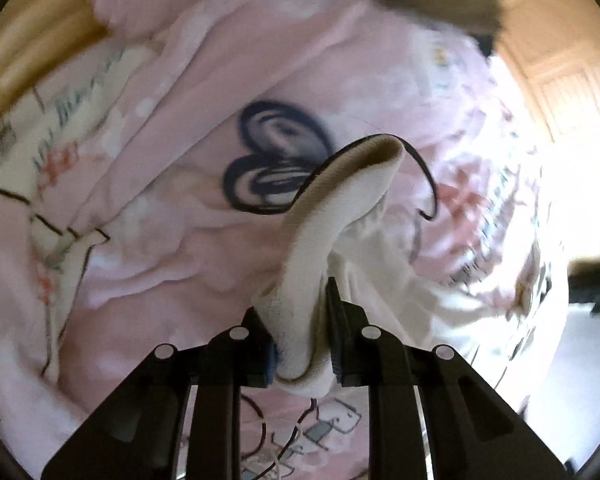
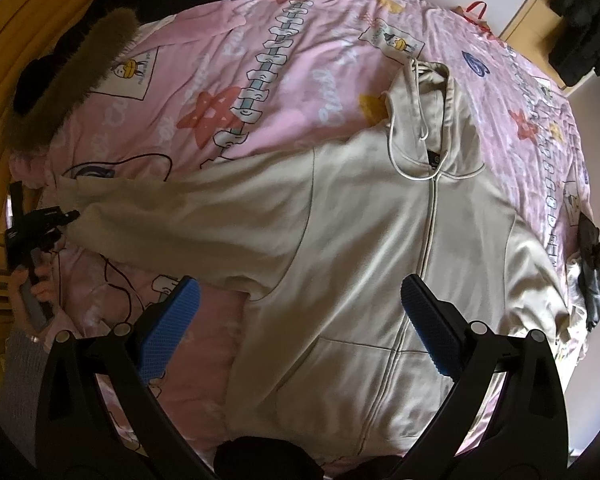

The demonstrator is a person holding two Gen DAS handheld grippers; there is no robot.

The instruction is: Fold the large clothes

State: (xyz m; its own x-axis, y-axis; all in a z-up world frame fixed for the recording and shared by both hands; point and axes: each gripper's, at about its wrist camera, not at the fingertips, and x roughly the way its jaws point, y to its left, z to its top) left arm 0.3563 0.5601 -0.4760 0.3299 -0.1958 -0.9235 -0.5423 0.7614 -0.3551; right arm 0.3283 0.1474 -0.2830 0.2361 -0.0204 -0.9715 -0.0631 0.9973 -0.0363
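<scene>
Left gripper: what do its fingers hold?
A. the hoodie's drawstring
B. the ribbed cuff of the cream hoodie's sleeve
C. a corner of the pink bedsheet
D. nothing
B: in the left wrist view, the left gripper has its fingers pressed on the ribbed cuff of the cream hoodie's sleeve.

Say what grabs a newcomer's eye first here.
The beige hoodie spread zip-up across the pink bedspread, filling the middle of the right wrist view. Next, its cuff pinched in the left gripper, lifted off the bed at the left edge. The right gripper hangs open above the hem, holding nothing.
</scene>
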